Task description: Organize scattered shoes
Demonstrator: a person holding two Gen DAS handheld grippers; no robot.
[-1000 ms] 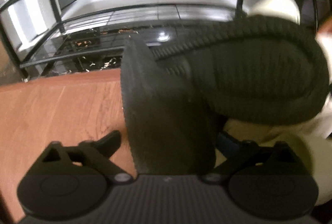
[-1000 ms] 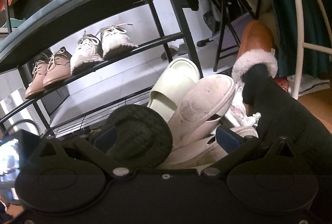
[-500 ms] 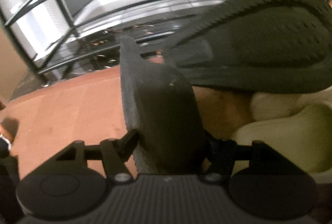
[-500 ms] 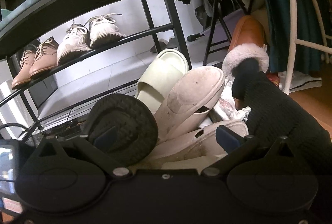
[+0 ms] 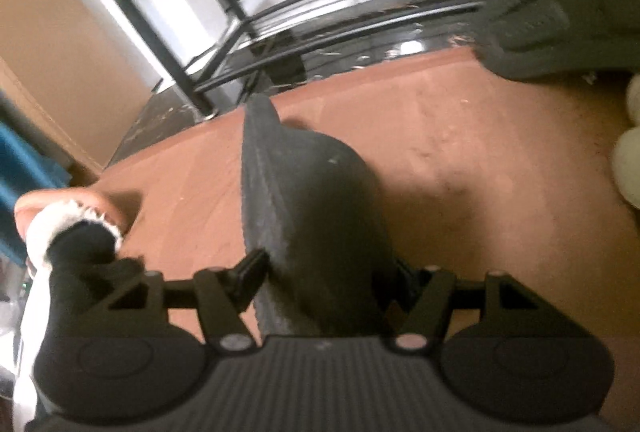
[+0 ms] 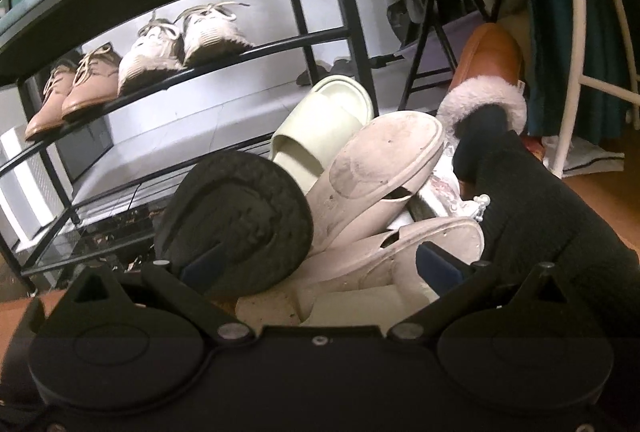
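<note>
Since the earlier frame, the left gripper (image 5: pixel 320 272) has been swung left along the floor (image 5: pixel 460 136) with its black slipper (image 5: pixel 312 212), and the jaws have been closed onto it: the slipper is clamped on edge between the pads, toe pointing at the shoe rack (image 5: pixel 240 24). A second black slipper (image 6: pixel 236 224), sole up, is seen at the front of the pile, leaning beside a pale green slide (image 6: pixel 324 124) and dirty white slippers (image 6: pixel 380 168). The right gripper (image 6: pixel 320 264) is held over that pile with its jaws apart, nothing gripped. A fur-trimmed tan slipper (image 6: pixel 492 72) is seen behind. White sneakers (image 6: pixel 184 44) and tan lace-ups (image 6: pixel 76 88) are parked on the rack's middle shelf.
</note>
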